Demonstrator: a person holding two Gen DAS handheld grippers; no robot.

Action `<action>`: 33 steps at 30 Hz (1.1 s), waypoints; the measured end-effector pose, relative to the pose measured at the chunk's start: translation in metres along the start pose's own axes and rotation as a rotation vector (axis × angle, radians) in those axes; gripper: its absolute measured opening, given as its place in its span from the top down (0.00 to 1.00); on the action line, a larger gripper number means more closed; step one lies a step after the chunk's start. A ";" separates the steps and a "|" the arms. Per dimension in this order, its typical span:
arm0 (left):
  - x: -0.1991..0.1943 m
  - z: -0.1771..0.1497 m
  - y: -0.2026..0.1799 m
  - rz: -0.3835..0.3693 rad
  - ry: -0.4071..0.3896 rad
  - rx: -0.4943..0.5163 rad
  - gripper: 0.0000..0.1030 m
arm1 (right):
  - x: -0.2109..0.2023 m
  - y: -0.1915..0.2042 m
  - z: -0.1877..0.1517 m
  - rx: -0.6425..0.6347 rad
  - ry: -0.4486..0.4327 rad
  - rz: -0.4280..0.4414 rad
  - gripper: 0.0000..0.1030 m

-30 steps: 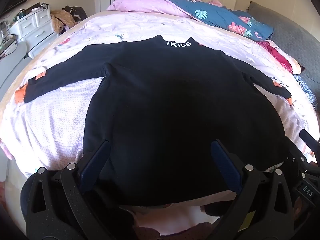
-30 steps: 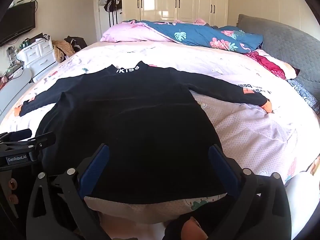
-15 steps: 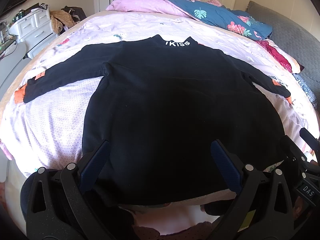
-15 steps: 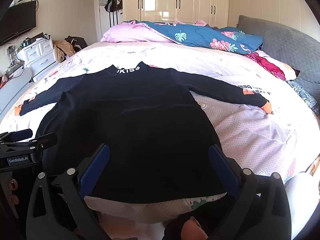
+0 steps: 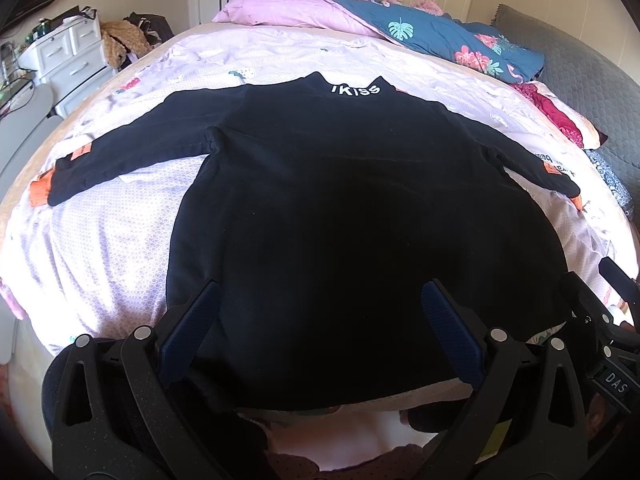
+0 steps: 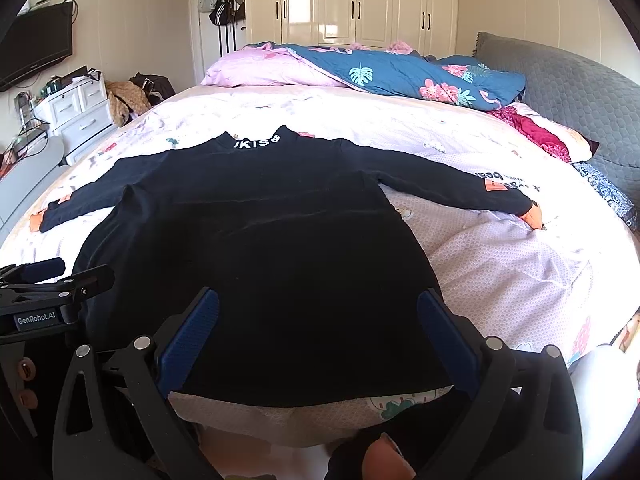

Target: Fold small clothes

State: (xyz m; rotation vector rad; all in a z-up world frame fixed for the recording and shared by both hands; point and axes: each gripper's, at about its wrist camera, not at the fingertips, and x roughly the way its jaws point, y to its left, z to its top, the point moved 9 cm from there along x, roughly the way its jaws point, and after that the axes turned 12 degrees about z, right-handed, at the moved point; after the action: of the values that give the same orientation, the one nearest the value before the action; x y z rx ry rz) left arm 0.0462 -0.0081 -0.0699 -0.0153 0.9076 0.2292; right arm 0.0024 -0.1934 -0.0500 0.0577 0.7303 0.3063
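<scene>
Near bed edge: left gripper [image 5: 320, 324] and right gripper [image 6: 318, 320] both spread wide, empty, poised over hem. Black top [image 5: 340, 200] flat on bed [image 5: 100, 240], sleeves outstretched, collar toward far pillows. Folding apparently not yet begun. Next, likely: pinch hem or sleeve, carry across body.

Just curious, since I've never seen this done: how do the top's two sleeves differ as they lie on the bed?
In the right wrist view, the left sleeve runs toward the drawers side of the bed; the right sleeve runs toward the grey cushion. The right sleeve's orange patch faces up clearly; the left sleeve's is barely visible here. Both are black, spread flat, with orange cuffs, and neither is folded yet.
</scene>
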 end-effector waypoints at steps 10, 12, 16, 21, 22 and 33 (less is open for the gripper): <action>-0.001 0.001 0.001 -0.002 -0.002 -0.001 0.09 | -0.001 0.001 0.000 -0.003 0.000 0.000 0.04; -0.001 0.001 0.001 0.000 -0.001 -0.001 0.09 | -0.002 0.001 0.000 -0.003 -0.001 -0.002 0.04; -0.003 0.001 0.002 -0.003 -0.004 -0.006 0.09 | -0.002 0.001 0.000 -0.003 -0.004 -0.002 0.04; -0.004 0.000 0.003 -0.005 -0.004 -0.007 0.09 | -0.002 0.002 0.000 -0.004 -0.006 -0.003 0.04; -0.005 0.000 0.003 -0.006 -0.005 -0.008 0.09 | -0.003 0.002 -0.001 -0.004 -0.006 -0.004 0.04; -0.005 -0.001 0.004 -0.005 -0.005 -0.009 0.09 | -0.004 0.002 -0.001 -0.002 -0.008 -0.006 0.04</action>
State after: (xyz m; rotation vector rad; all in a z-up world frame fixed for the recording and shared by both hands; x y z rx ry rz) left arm 0.0417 -0.0053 -0.0666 -0.0255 0.9015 0.2291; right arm -0.0017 -0.1924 -0.0480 0.0552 0.7217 0.3014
